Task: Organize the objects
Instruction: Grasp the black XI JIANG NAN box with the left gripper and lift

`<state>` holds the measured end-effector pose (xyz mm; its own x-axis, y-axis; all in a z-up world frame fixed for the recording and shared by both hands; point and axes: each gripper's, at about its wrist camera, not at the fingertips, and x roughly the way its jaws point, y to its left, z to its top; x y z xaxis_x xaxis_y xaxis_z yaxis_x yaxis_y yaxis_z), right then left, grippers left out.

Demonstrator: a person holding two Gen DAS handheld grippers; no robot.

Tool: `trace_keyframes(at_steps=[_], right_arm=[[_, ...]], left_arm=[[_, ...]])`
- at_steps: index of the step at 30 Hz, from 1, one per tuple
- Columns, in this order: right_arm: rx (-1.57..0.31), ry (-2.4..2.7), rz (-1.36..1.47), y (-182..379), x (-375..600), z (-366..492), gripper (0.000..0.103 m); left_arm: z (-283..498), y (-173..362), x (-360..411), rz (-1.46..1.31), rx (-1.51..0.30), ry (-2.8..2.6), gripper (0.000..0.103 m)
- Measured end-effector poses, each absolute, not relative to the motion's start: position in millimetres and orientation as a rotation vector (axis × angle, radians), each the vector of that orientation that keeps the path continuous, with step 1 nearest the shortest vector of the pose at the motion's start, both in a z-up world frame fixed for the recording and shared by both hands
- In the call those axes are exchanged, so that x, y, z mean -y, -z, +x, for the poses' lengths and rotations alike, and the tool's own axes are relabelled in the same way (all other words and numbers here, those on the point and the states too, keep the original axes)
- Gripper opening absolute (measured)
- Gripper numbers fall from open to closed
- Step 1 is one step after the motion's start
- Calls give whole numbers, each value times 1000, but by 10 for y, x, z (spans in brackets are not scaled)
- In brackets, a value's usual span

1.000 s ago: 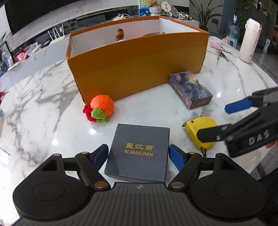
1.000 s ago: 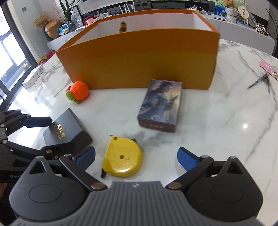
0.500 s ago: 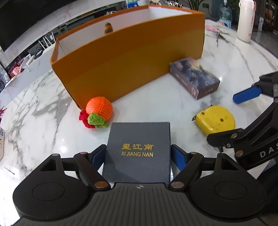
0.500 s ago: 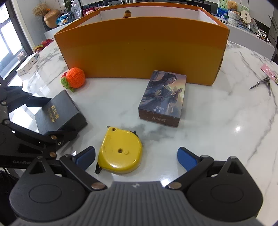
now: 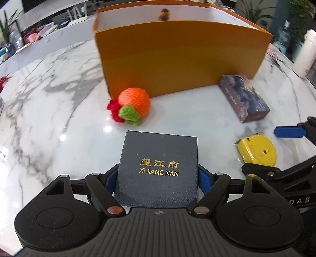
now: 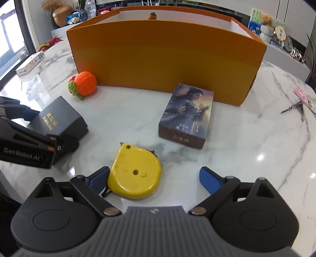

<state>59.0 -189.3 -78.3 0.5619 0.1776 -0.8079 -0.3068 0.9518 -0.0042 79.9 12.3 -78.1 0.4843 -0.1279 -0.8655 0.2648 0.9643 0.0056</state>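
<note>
- The left gripper point(image 5: 158, 179) has its jaws pinching the dark box point(image 5: 158, 168) lettered "XI JIANG NAN", one blue pad on each side; whether the box is lifted or resting on the tabletop point(image 5: 49, 102) is hard to tell.
- The right gripper point(image 6: 156, 178) has its jaws spread around the yellow tape measure point(image 6: 135, 174); the left pad touches the case, the right pad stands apart from it.
- The crocheted orange point(image 5: 131, 106) lies just beside the near wall of the orange cardboard box point(image 5: 177, 55).
- The illustrated card box point(image 6: 187, 114) lies flat near that same wall, between the tape measure and the cardboard box.
- A small brown object point(image 6: 152, 15) pokes above the box's far rim.
</note>
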Motion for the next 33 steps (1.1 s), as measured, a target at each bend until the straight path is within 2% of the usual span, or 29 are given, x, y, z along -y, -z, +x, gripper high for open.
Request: trace_keyframes(at_steps=[5, 31, 33], right_arm=[[-900, -227, -125, 802, 1843, 550, 90], [-774, -172, -84, 935, 1842, 347, 92], [-774, -169, -82, 923, 1826, 338, 87]], left_arm=[[778, 781, -125, 129, -1033, 215, 91], [714, 793, -131, 105, -1024, 168, 93], [712, 795, -132, 103, -1025, 167, 92]])
